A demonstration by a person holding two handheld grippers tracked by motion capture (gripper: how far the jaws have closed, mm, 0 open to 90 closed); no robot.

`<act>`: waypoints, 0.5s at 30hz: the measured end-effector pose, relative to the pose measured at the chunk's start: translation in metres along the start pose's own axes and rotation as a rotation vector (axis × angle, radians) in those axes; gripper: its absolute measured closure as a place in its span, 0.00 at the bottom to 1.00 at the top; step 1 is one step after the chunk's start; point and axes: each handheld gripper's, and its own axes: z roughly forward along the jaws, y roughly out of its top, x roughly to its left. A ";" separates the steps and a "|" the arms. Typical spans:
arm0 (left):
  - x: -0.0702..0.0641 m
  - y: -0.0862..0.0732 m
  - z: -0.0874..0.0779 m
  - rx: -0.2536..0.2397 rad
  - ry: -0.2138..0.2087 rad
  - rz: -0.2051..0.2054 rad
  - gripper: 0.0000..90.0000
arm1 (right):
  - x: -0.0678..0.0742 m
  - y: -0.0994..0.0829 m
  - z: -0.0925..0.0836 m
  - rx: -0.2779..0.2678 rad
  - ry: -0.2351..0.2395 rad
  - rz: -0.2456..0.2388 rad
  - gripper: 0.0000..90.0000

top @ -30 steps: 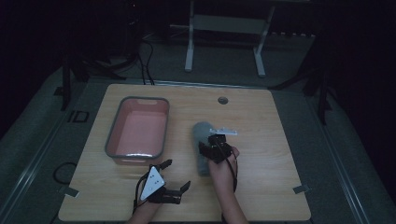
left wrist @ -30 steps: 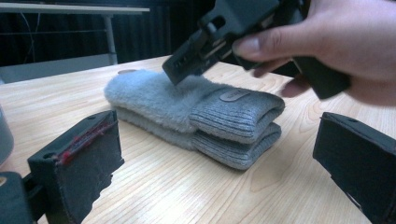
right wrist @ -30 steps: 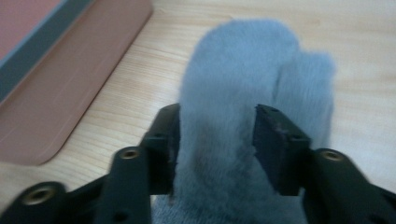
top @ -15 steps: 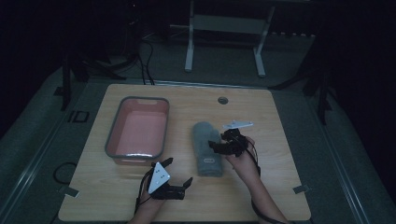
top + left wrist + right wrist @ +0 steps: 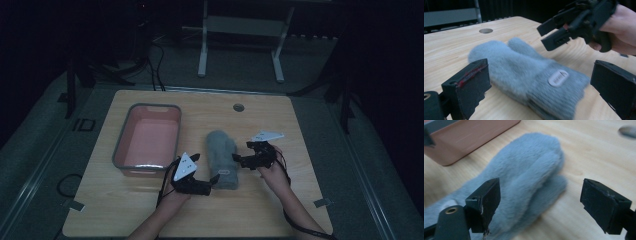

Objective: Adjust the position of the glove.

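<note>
Grippers poised at both ends of a grey mitten

Mitten (image 5: 223, 159) and tub (image 5: 147, 141) are seen on a pale wooden table (image 5: 295, 130), the fluffy grey mitten lying flat near the middle, its knitted cuff turned towards the person and its rounded tip pointing away. The pink tub with the grey rim stands just beside it, on the person's left, apart from the fabric. The left gripper (image 5: 541, 85) is held at the cuff end with its jaws wide apart, the cuff framed between them but not yet touched. The right gripper (image 5: 540, 200) is held at the far half, jaws likewise spread, with the thumb and body of the mitten lying below the gap.

A lift into the tub is judged to be the step in hand. It is best served if each pair of jaws is lowered until the pile is well inside the gap before being closed, since a shallow pinch on loose fur is likely to slip. The cuff's firmer knit is thought the surer hold. Both ends should be raised together so that the middle is not dragged against the tub's rim.
</note>
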 end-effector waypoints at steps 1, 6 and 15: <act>0.001 0.003 0.004 0.006 0.005 0.000 0.03 | -0.002 -0.002 0.000 -0.009 -0.008 -0.019 0.18; 0.014 0.013 0.028 0.090 -0.013 -0.018 0.03 | -0.013 -0.013 -0.003 -0.020 -0.029 -0.009 0.17; 0.023 0.009 0.042 0.139 -0.013 -0.093 0.03 | 0.001 -0.015 0.001 0.020 0.023 0.031 0.11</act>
